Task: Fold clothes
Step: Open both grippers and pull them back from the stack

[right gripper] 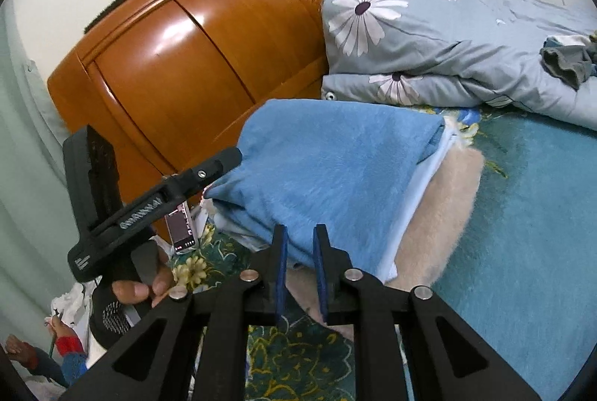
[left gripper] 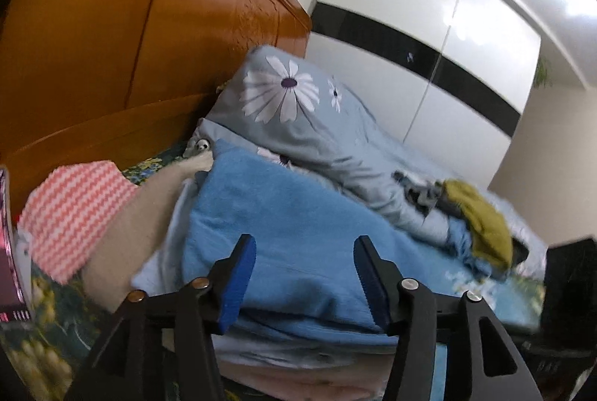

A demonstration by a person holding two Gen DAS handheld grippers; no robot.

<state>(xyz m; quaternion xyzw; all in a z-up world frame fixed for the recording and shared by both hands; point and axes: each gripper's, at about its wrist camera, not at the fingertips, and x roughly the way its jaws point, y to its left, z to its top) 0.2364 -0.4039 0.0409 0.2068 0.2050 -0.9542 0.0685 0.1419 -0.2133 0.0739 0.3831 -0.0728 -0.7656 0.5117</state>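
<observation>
— So where does the folded blue garment (right gripper: 335,173) lie?
— Straight ahead of both jaws on the bed (right gripper: 522,214), its long axis slanting away. The left gripper (left gripper: 304,274), wide open, is nearer; the right gripper (right gripper: 300,274) is narrow and empty. Open room lies right.

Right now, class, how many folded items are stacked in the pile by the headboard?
3 visible: blue fleece on top, a thin white layer beneath, beige fuzzy garment at the bottom. More may be hidden inside.
</observation>
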